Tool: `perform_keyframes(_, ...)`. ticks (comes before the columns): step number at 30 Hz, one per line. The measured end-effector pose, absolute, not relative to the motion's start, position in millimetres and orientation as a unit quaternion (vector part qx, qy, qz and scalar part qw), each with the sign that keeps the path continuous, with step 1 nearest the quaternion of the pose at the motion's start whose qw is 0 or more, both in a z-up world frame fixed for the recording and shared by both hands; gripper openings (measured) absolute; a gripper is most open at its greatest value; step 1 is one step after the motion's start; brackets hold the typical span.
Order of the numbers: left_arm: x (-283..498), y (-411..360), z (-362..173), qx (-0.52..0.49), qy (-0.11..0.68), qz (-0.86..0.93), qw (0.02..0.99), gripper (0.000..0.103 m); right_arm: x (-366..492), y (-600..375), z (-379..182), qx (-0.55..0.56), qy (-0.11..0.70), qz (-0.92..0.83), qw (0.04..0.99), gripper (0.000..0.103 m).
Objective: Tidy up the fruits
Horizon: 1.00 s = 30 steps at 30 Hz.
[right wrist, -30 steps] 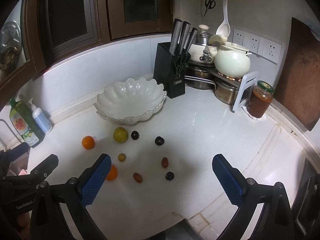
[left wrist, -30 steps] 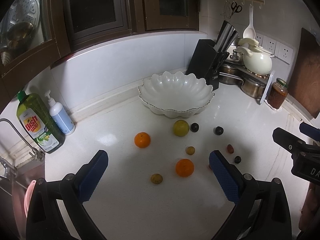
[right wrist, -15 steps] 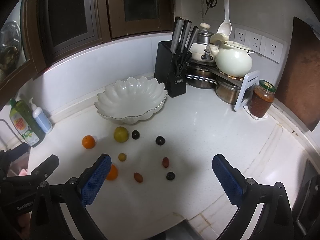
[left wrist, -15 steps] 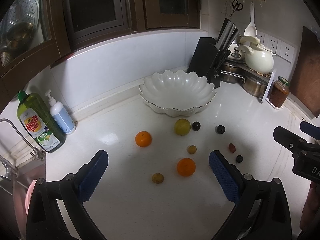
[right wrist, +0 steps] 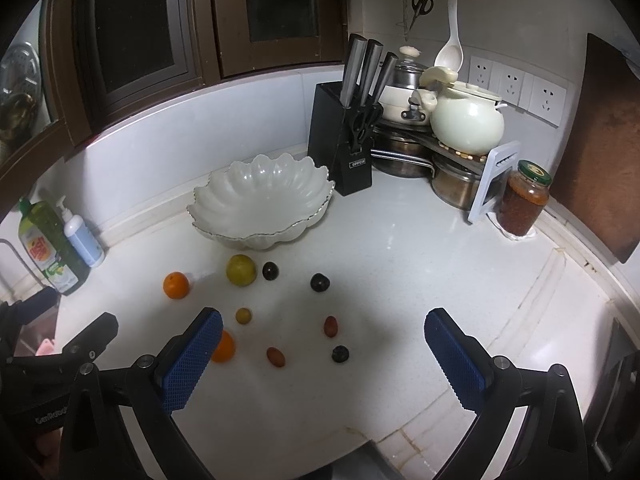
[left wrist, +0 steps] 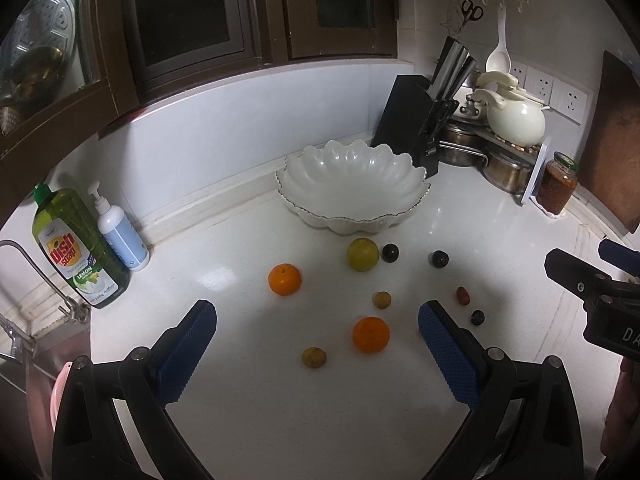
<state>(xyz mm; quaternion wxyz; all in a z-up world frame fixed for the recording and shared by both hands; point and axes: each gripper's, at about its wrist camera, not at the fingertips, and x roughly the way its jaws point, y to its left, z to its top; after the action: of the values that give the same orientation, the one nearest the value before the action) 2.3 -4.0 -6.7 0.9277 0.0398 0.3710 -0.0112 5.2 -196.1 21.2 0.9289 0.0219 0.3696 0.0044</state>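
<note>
left gripper (left wrist: 316, 344) jaws spread, holding nothing | right gripper (right wrist: 322, 346) jaws spread, holding nothing | fruits (left wrist: 364, 254) scattered on counter (left wrist: 248, 392) in front of white bowl (left wrist: 352, 184), none inside it

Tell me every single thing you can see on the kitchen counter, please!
scalloped bowl: one, white, empty, back of the counter.
oranges: two, orange, in front of the bowl.
big yellow-green fruit: one, just before the bowl.
small yellowish fruits: two, among the oranges.
dark round fruits: three, blackish, right of the yellow-green one.
small reddish fruits: two, near the front.
dish soap bottle: one, green, far left.
pump bottle: one, white, beside the soap.
knife block: one, black, right of the bowl.
jar: one, reddish contents, far right.
left tongs: blue pads, open.
right tongs: blue pads, open.
</note>
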Motion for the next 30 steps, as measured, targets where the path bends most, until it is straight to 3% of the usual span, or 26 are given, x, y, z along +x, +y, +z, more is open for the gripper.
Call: perform_keyframes(30, 9.0, -11.6, -10.6, 0.057, 0.375, -0.029, 0.925, 0.103, 7.8, -194.9, 17.4, 0.023, 0.373, 0.005, 0.927, 0.102)
